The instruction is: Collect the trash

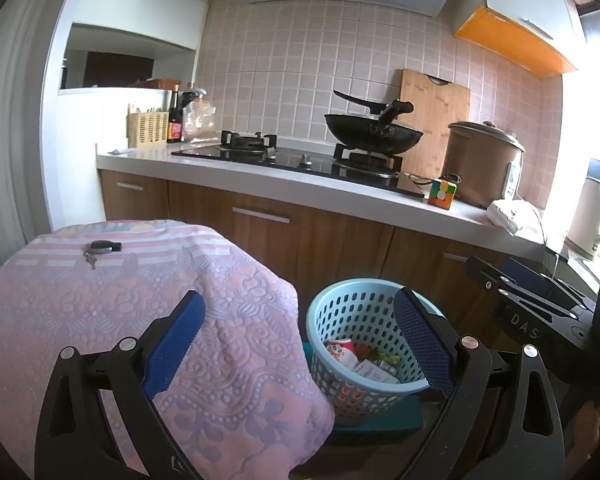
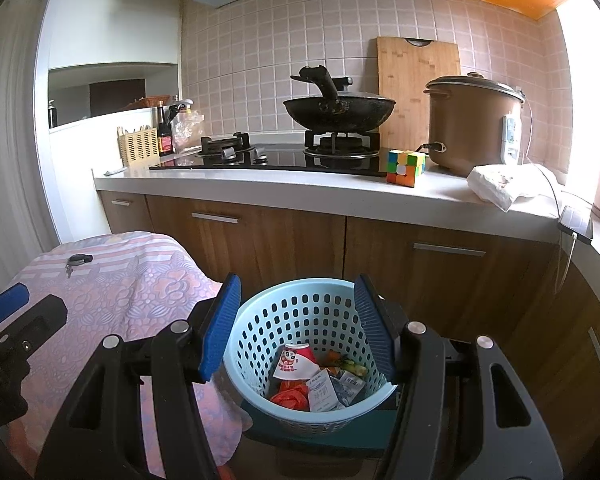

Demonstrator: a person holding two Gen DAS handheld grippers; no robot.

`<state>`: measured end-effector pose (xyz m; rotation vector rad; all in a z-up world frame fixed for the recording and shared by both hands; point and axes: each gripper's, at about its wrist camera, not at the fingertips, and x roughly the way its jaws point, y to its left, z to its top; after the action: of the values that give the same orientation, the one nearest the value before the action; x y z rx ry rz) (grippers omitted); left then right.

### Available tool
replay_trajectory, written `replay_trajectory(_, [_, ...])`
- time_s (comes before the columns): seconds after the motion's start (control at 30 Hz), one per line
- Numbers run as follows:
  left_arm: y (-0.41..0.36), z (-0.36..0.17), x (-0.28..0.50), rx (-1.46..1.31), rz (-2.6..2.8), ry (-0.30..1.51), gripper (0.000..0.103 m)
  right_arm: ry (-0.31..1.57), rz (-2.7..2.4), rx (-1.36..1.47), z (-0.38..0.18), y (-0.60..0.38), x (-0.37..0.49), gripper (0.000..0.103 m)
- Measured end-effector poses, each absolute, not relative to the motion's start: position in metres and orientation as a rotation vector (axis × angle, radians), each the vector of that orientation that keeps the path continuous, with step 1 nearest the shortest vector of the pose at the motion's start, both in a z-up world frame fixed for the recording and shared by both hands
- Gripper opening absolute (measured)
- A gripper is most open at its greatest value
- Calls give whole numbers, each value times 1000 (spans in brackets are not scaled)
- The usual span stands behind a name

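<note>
Hovering: right gripper (image 2: 296,328), fingers spread, nothing held, over blue basket (image 2: 260,312)
Left gripper (image 1: 300,344): spread too, empty-handed
Basket contents: carton (image 2: 296,362), wrappers
Counter: tissue wad (image 2: 496,184)

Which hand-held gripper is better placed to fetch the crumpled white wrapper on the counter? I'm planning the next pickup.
Probably the right hand-held gripper: it is open, empty, and the white wrapper lies toward its side.

Pink-tiled wall (image 2: 260,40) behind white counter (image 2: 300,194), wooden cabinets (image 2: 280,248) below, daylight from the right.
</note>
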<state>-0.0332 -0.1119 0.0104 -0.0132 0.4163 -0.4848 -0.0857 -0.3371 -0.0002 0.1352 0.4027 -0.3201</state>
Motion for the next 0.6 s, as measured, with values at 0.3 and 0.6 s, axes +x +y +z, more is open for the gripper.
replay_trajectory(0.3, [-113, 10, -34, -16, -479, 418, 92, 405, -317, 138, -1, -336, -85, 55])
replay_trajectory(0.6, [-112, 10, -33, -11, -472, 420, 92, 399, -309, 146, 1, -338, -87, 55])
